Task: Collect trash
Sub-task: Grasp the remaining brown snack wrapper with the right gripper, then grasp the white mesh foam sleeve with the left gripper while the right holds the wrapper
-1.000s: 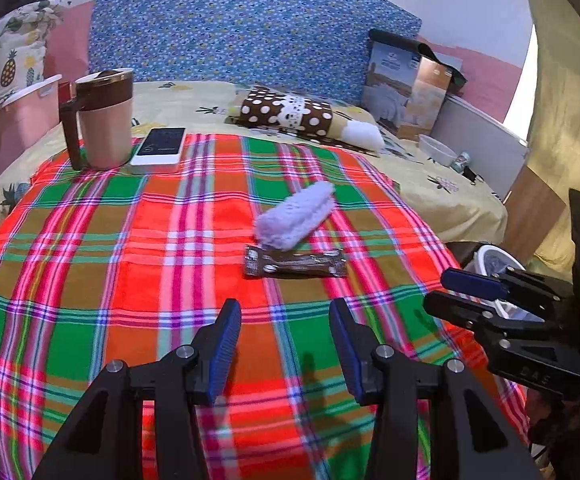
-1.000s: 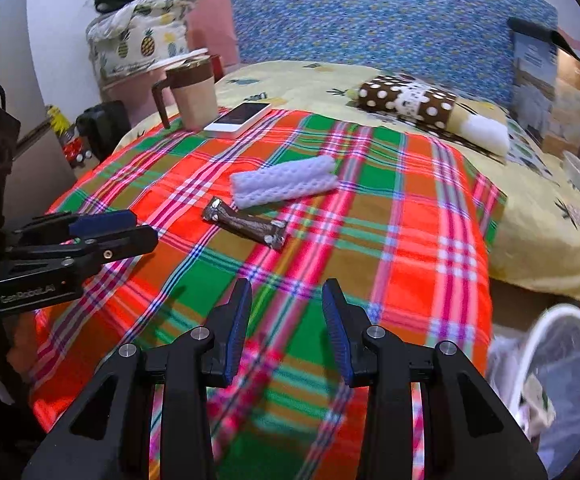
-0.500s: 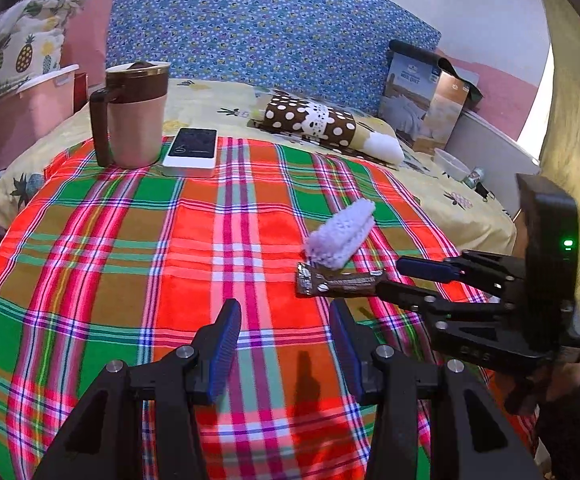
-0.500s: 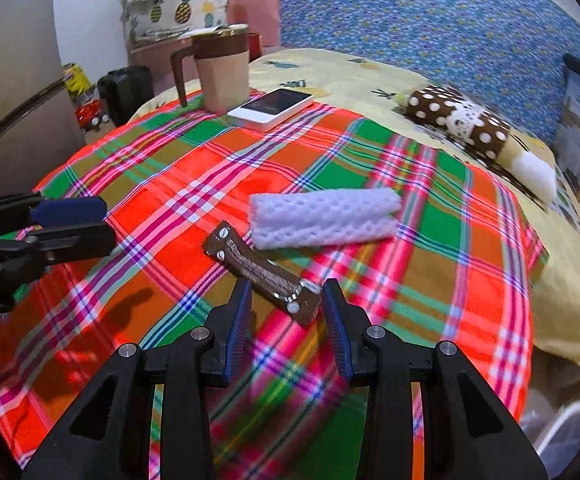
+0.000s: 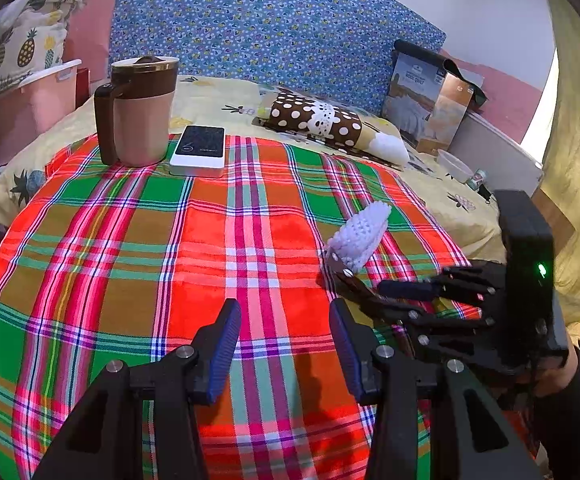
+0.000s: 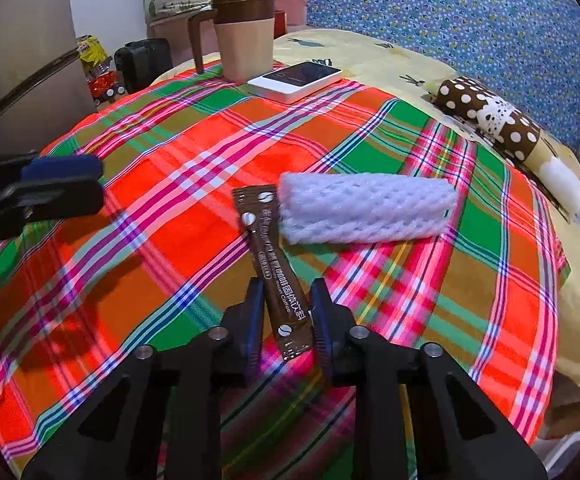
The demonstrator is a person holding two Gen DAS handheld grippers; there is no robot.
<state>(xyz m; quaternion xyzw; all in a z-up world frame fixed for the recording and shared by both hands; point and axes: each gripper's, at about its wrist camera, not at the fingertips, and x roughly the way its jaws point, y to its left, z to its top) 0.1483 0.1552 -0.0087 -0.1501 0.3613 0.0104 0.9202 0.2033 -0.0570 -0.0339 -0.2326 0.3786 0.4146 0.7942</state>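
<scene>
Right tongs (image 6: 283, 316) closing on the sachet (image 6: 273, 268), left tongs (image 5: 285, 348) idle

The brown sachet lies flat on the plaid cloth (image 6: 169, 184), its near end between the right jaws, which have just been narrowing around it; whether the pads already press I cannot tell. Its far end touches the white foam net (image 6: 364, 210) just beyond. It looks light, thin and limp, probably slippery foil, so pinching the near end across its width seems best. A second ago the right tongs stood wide and well short of it; now they straddle it. Left tongs are half open, holding nothing, above bare cloth left of the sachet
</scene>
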